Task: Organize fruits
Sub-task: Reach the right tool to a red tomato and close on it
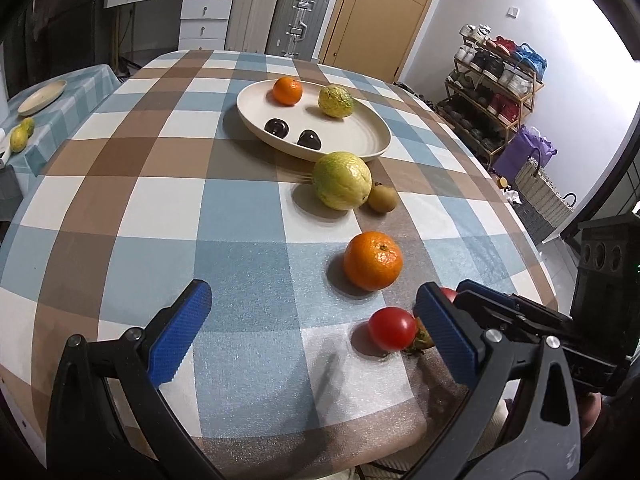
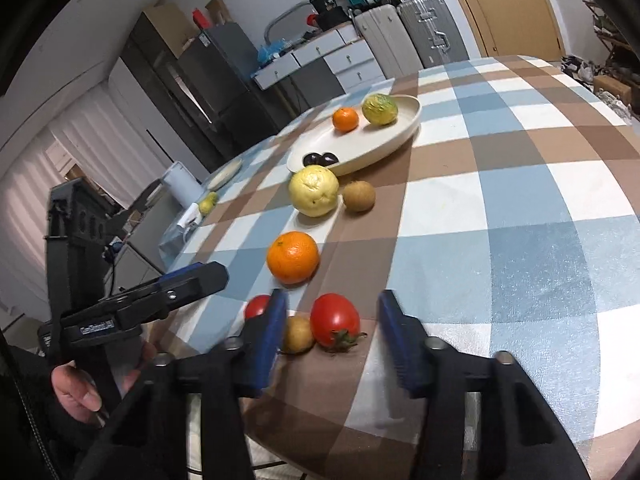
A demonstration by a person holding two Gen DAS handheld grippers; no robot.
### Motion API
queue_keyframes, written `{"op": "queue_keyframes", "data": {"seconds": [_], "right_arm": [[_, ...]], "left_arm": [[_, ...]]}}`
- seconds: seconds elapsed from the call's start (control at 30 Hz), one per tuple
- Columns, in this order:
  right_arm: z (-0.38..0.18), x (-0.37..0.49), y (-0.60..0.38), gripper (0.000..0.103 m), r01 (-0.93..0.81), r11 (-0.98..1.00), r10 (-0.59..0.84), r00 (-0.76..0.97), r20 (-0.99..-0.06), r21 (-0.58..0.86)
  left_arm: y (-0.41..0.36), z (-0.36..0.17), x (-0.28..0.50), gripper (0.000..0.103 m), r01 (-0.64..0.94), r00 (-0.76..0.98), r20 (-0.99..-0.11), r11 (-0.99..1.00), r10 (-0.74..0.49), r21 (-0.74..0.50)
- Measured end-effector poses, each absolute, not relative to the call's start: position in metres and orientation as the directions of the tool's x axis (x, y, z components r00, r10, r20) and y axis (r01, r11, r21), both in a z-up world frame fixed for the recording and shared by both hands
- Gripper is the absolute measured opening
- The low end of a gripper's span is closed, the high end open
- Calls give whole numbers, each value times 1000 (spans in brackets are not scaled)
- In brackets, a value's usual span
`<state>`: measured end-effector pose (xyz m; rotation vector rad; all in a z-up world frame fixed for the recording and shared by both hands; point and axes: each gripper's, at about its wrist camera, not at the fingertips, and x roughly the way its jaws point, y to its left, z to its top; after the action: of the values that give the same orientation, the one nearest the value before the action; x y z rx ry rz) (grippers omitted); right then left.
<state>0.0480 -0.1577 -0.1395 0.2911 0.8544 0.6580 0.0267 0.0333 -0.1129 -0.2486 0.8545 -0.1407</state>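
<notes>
Covering table, checked cloth (image 1: 160,216); suitcases (image 1: 276,20), door (image 1: 380,12) behind.

My left gripper (image 1: 312,336) and right gripper (image 2: 334,340) share one build: black plastic frames with silver pivot screws, blue ridged pads (image 1: 180,336), a black boxy camera housing with three round holes, white lettering along one arm.

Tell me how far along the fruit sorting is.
Partly done: the plate holds an orange, a green citrus and two dark fruits. In hand: nothing; the right gripper straddles a tomato, pads not touching. Left on the cloth: a citrus, a kiwi, another orange, tomatoes.
</notes>
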Motion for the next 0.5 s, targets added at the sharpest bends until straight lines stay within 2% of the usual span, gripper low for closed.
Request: {"op": "queue_keyframes", "data": {"seconds": [0.03, 0.27, 0.5], "right_arm": [[-140, 48, -158, 39, -422, 757, 653, 467, -596, 499], [-150, 49, -152, 29, -431, 757, 651, 438, -620, 491], [-152, 49, -159, 28, -424, 738, 675, 439, -593, 526]], "left_arm": [[33, -113, 27, 102, 24, 650, -727, 962, -221, -271], [32, -113, 27, 102, 27, 647, -730, 964, -220, -266], [30, -114, 28, 102, 31, 642, -736, 967, -214, -254]]}}
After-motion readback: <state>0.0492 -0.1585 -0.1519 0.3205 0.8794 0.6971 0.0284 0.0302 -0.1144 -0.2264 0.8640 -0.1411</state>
